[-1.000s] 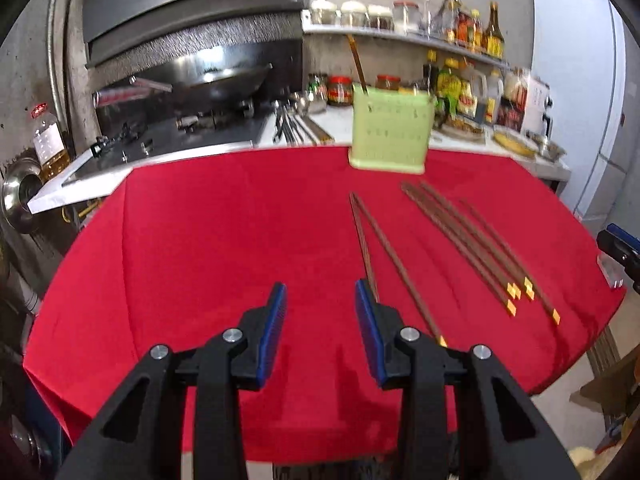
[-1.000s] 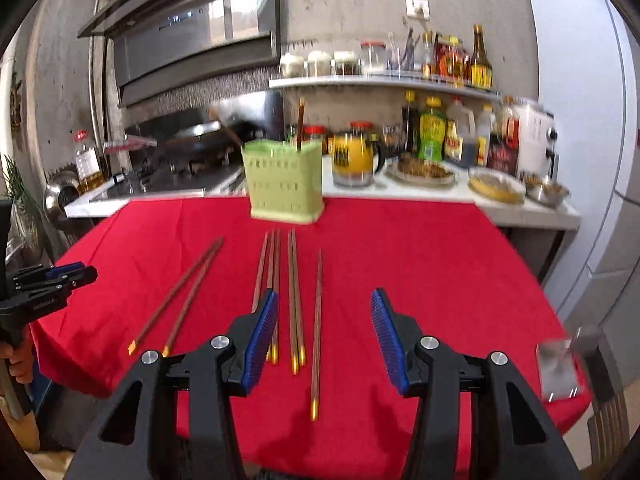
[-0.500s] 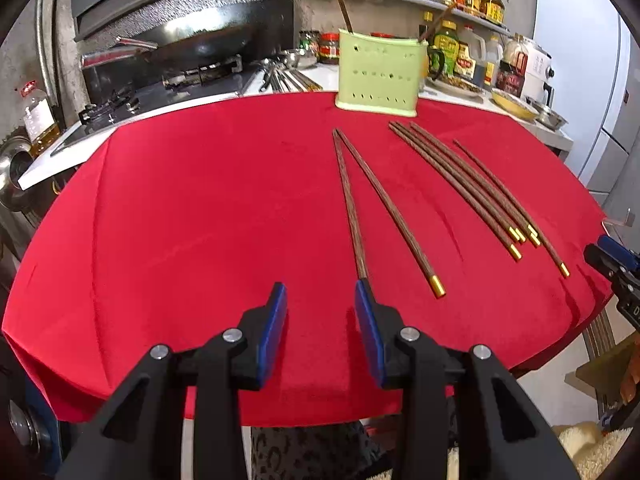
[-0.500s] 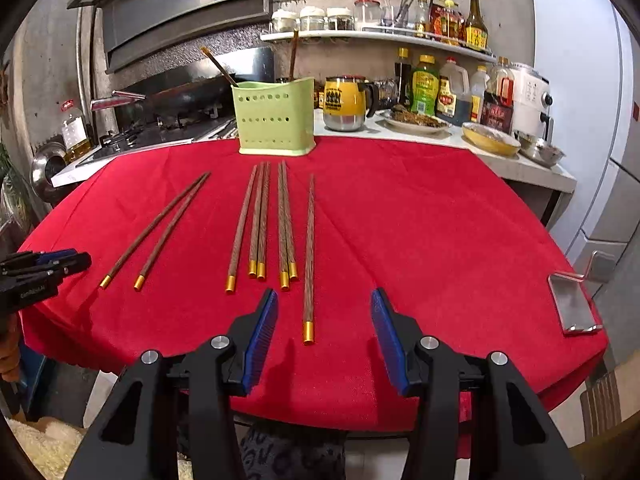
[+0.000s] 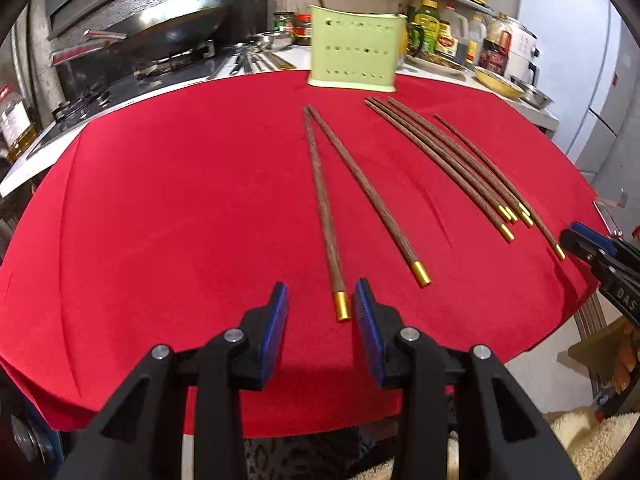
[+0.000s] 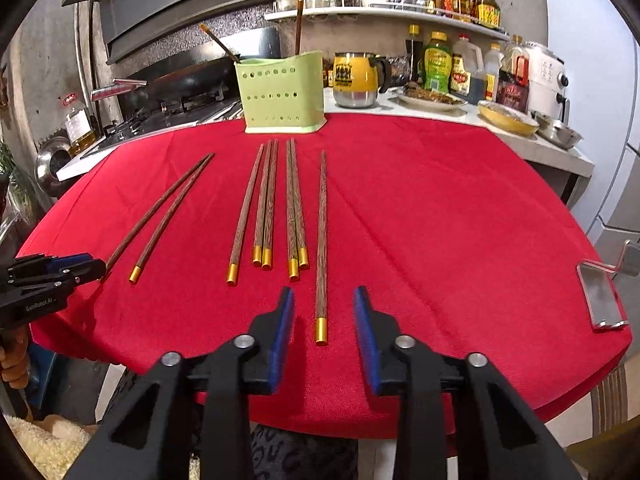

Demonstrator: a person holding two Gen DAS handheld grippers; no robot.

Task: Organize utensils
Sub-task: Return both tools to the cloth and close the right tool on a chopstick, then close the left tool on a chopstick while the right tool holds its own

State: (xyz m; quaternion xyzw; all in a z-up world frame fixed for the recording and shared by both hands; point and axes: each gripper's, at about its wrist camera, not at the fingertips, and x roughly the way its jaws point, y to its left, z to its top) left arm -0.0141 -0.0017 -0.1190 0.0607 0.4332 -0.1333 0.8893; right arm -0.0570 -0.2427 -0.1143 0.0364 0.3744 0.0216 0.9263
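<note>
Several brown chopsticks with gold ends lie on the red tablecloth. My left gripper is open, its jaws just short of the gold end of the leftmost chopstick. A second chopstick lies beside it. My right gripper is open, its jaws on either side of the gold end of the rightmost chopstick. A bundle of chopsticks lies between. A green holder stands at the table's far edge with two chopsticks in it; it also shows in the left wrist view.
A metal stand sits at the table's right edge. Behind the table are a stove with a wok, a yellow kettle, bottles and dishes on a counter. The right gripper shows at the left view's right edge.
Both grippers have moved forward and lower toward the table. The gold chopstick ends now lie right at their open jaws.
</note>
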